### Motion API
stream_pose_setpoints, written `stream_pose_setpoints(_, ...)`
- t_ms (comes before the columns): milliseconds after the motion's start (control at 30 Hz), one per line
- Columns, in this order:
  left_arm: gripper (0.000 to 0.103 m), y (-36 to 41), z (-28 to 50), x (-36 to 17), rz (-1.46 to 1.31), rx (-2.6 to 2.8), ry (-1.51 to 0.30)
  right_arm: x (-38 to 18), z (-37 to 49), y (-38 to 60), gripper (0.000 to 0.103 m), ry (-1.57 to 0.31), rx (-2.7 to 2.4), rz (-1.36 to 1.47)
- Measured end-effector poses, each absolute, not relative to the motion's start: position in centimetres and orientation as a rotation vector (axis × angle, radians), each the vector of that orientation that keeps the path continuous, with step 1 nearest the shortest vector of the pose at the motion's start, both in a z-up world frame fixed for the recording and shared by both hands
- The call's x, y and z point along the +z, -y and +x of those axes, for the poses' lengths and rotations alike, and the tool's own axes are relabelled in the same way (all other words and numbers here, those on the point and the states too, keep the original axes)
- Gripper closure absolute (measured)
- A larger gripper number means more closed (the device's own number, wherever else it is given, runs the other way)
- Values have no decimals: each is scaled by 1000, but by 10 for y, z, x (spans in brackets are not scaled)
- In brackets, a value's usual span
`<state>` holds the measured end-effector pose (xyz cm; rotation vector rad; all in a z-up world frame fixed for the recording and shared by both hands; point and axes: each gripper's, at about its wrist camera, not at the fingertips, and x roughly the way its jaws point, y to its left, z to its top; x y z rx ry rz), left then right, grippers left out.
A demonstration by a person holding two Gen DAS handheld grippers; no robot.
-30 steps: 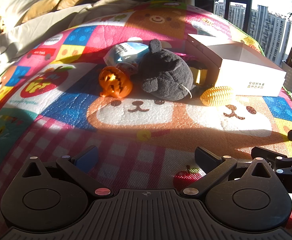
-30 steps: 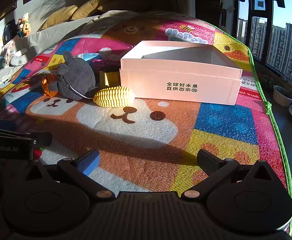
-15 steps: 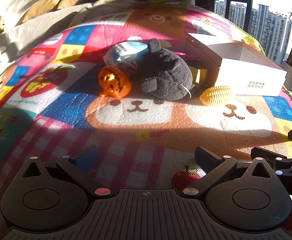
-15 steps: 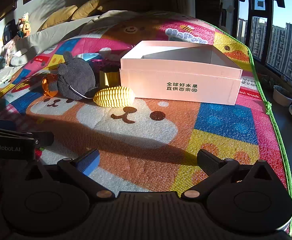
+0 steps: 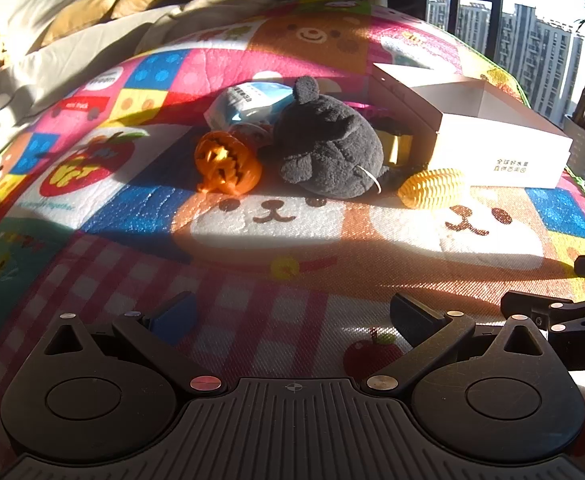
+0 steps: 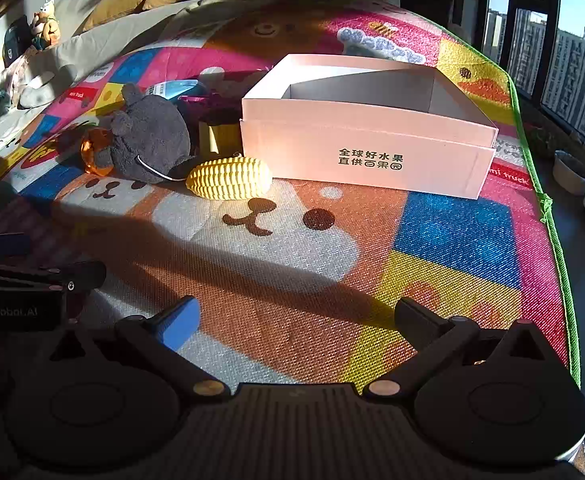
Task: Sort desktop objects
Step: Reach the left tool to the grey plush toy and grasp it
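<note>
A dark grey plush mouse (image 5: 328, 148) (image 6: 148, 144) lies on the colourful play mat (image 5: 252, 220). An orange pumpkin toy (image 5: 226, 164) (image 6: 94, 152) sits at its left, a yellow corn toy (image 5: 432, 188) (image 6: 230, 178) at its right, a blue-white packet (image 5: 248, 102) behind. A small yellow box (image 6: 216, 136) stands beside an open white cardboard box (image 6: 368, 128) (image 5: 488, 132). My left gripper (image 5: 292, 316) is open and empty, well short of the toys. My right gripper (image 6: 296, 320) is open and empty too, nearer than the corn.
The mat's green edge (image 6: 548, 208) drops off at the right, with plant pots (image 6: 572, 168) on the floor beyond. Yellow pillows (image 5: 92, 8) and white bedding lie behind the mat. The right gripper's fingers (image 5: 540, 308) show at the left wrist view's right edge.
The left gripper has crept slightly forward toward the toys. The right gripper and the objects have stayed in place.
</note>
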<state>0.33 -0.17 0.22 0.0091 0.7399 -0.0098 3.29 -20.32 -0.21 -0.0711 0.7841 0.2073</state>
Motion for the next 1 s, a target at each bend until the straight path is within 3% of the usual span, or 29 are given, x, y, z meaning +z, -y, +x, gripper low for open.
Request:
stream_pose_setpoints(167, 0, -20, 6, 15, -37, -8, -701, 4, 35, 202, 0, -792, 303, -96)
stream_pose_setpoints(333, 0, -50, 13, 44, -83, 43, -610, 28, 25, 166, 1, -531, 379, -268)
stream_pose_setpoints(433, 0, -56, 11, 55, -107, 46, -575, 31, 47, 151, 1, -523, 352, -227)
stream_pose_setpoints(567, 0, -51, 10, 58, -78, 4, -565, 16, 87, 138, 12, -609, 318, -183)
stream_pose_setpoints(667, 0, -40, 16, 55, -31, -42, -586, 9, 99, 142, 40, -655, 336, -168)
stream_pose_setpoints(1000, 1, 17, 72, 39, 10, -139, -638, 18, 21, 215, 39, -596, 301, -99)
